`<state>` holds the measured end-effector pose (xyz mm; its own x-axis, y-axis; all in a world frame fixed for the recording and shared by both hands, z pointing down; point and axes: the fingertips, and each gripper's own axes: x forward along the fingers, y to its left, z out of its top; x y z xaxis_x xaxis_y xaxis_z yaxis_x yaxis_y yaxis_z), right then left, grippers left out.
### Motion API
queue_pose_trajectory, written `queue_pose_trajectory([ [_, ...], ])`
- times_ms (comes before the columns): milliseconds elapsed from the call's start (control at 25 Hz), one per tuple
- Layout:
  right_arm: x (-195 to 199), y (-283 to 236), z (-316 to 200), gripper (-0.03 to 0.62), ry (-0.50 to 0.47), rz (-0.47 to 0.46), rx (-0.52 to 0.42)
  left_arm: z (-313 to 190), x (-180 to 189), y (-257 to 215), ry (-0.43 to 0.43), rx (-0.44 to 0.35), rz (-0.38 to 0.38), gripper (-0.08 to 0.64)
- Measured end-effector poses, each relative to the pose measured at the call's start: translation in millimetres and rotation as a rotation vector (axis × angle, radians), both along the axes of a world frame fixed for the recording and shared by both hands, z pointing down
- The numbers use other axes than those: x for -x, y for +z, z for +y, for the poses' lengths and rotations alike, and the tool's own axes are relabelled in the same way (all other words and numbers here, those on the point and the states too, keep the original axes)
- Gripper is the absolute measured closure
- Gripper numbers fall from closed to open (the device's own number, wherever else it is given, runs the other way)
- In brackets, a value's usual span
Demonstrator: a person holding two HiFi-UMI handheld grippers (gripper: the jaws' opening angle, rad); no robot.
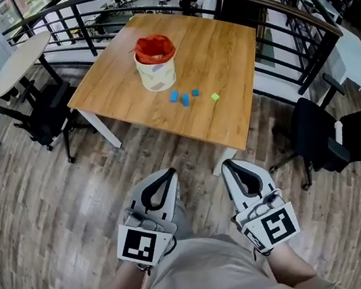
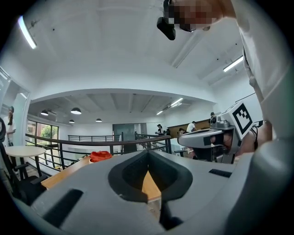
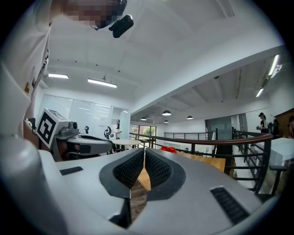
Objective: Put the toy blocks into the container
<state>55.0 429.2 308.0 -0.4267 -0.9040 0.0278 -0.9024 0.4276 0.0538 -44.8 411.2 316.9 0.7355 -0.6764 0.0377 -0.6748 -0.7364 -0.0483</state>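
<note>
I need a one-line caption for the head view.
Left claw and right claw, shut and empty, face a table bearing a container, three blue blocks and one green block.

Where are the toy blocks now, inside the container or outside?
Outside: three blue blocks and one green block lie on the table beside the container.

Four toy blocks point(image 1: 185, 99) lie on the one wooden table point(image 1: 235, 62): three blue and one yellow-green block point(image 1: 214, 97). One container point(image 1: 156, 65) stands there. Two grippers show, the left gripper point(image 1: 168, 174) and the right gripper point(image 1: 229, 165).
</note>
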Motion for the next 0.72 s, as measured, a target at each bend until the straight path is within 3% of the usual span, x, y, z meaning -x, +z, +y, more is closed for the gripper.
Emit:
queue_pose_trajectory([
  [720, 14.5, 4.1, -221.2, 0.569, 0.067, 0.050, 0.103, -228.1, 5.2, 3.7, 0.106, 0.084, -0.013, 0.548],
])
